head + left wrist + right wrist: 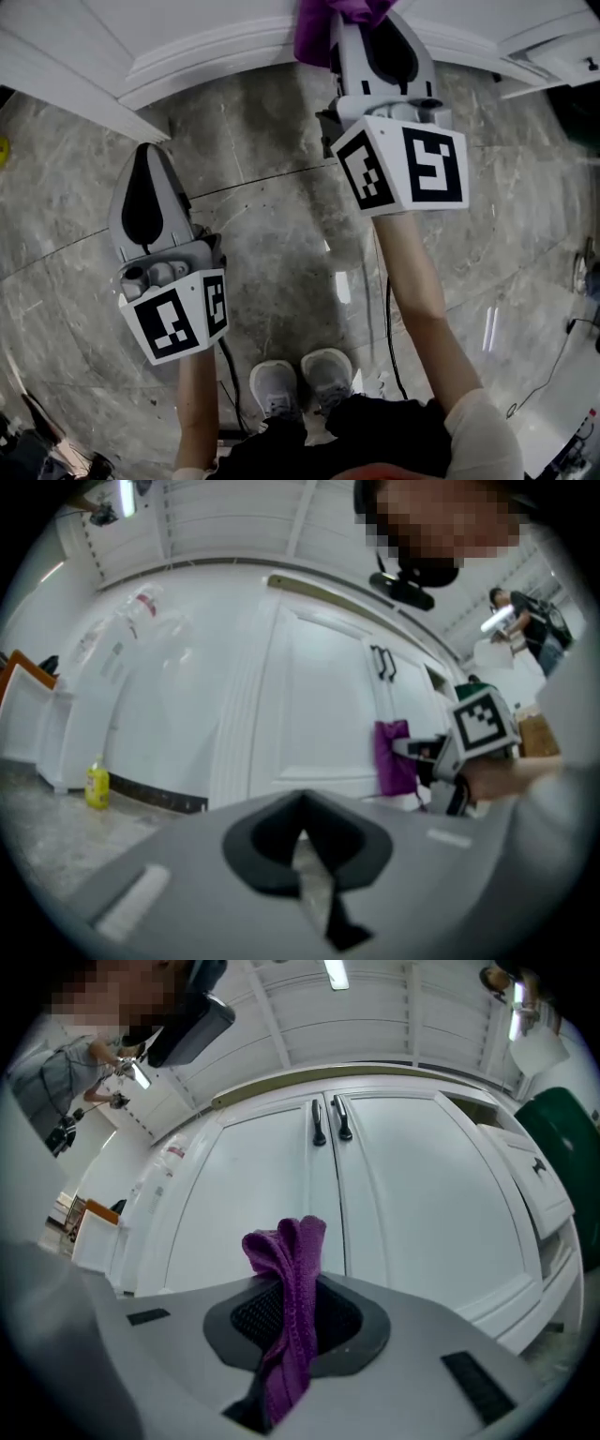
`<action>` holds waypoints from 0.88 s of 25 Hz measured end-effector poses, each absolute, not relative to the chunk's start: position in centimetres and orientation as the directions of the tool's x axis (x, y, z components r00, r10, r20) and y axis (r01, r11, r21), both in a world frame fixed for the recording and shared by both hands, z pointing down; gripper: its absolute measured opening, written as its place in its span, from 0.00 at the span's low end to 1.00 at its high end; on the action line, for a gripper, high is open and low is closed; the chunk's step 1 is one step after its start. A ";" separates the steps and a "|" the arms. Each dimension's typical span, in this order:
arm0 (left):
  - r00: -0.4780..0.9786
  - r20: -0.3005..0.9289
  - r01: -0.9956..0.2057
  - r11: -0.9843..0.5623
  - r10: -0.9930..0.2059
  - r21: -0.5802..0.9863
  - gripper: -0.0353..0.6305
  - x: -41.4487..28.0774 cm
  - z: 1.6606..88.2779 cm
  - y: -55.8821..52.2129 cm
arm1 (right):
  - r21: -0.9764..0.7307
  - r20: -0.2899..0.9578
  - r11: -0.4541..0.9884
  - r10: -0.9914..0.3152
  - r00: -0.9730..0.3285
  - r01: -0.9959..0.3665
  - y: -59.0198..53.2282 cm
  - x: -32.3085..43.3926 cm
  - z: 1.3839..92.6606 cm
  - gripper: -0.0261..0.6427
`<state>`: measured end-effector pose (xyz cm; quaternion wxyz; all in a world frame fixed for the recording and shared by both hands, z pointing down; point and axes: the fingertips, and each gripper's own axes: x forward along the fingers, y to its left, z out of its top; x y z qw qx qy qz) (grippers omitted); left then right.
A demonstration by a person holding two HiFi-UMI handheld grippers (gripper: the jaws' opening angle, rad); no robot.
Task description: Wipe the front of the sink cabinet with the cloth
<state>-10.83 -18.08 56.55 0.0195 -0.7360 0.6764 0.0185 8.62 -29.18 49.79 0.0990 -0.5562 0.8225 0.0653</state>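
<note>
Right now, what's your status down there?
Right tool shut on purple cloth, up close to white cabinet front. Left tool shut, empty, low over floor. Nothing between cloth and cabinet.

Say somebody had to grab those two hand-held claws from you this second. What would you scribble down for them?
Right gripper: shut on the purple cloth, which sticks out past its jaws.
Left gripper: shut, holding nothing, low over the floor, back from the cabinet.
The cloth sits low before the white cabinet doors, below the two handles; whether it touches them I cannot tell.
Done: cloth gripped and at the cabinet. How much is already wiped does not show.
Left: rub the cloth over the door fronts.
</note>
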 end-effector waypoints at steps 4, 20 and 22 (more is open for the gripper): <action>0.102 -0.050 -0.995 -0.102 -0.994 -0.003 0.06 -9.4 56.7 -18.5 | -0.031 -0.234 0.354 -0.912 -0.337 -0.935 -29.3 10.5 49.9 0.12; 0.068 -0.078 -0.998 -0.068 -0.995 -0.005 0.06 -11.0 55.2 -17.6 | -0.065 -0.204 0.326 -0.930 -0.307 -0.943 -28.8 10.9 49.7 0.12; 0.069 -0.089 -0.998 -0.068 -0.994 -0.009 0.06 -11.0 54.5 -17.2 | -0.067 -0.205 0.355 -0.920 -0.335 -0.932 -27.8 10.1 49.2 0.12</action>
